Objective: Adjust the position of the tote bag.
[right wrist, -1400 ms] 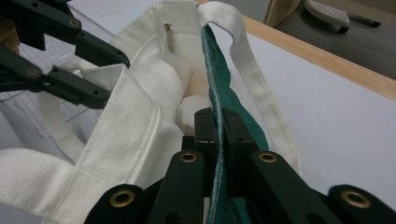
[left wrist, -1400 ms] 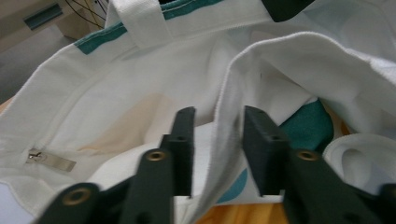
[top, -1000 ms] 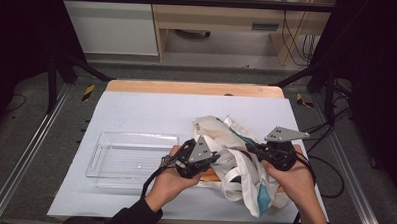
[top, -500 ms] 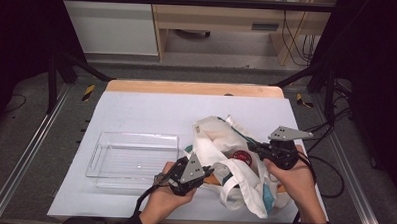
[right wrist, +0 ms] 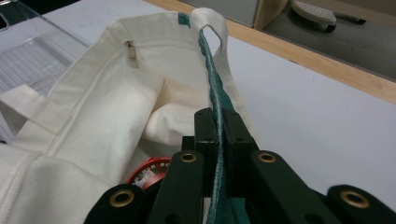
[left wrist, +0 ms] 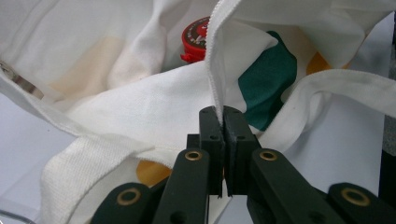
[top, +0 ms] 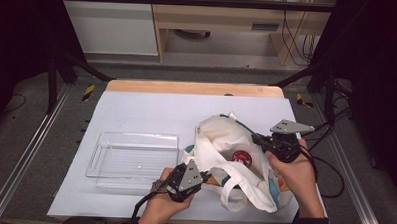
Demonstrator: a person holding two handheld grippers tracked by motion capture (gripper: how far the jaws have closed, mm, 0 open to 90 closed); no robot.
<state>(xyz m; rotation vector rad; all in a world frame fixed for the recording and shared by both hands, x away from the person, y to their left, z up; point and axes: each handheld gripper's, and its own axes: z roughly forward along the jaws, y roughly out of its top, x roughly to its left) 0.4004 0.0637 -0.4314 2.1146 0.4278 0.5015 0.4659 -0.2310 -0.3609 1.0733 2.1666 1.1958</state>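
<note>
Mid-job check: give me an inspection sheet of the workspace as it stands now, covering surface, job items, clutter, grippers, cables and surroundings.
Surface: pale table top with a wooden far edge; bare at the back.
Job's things: cream tote bag lying at right of centre, mouth held open; red round lid visible inside it.
Clutter: clear plastic tray left of the bag, nothing seen in it.
Grippers: left gripper shut on the bag's near rim; right gripper shut on the bag's green-trimmed rim.
Cables: one cable trails from the left gripper towards the near table edge; another loops off the right gripper.
Surroundings: metal frame rails, wooden furniture and loose wires behind the table.
</note>
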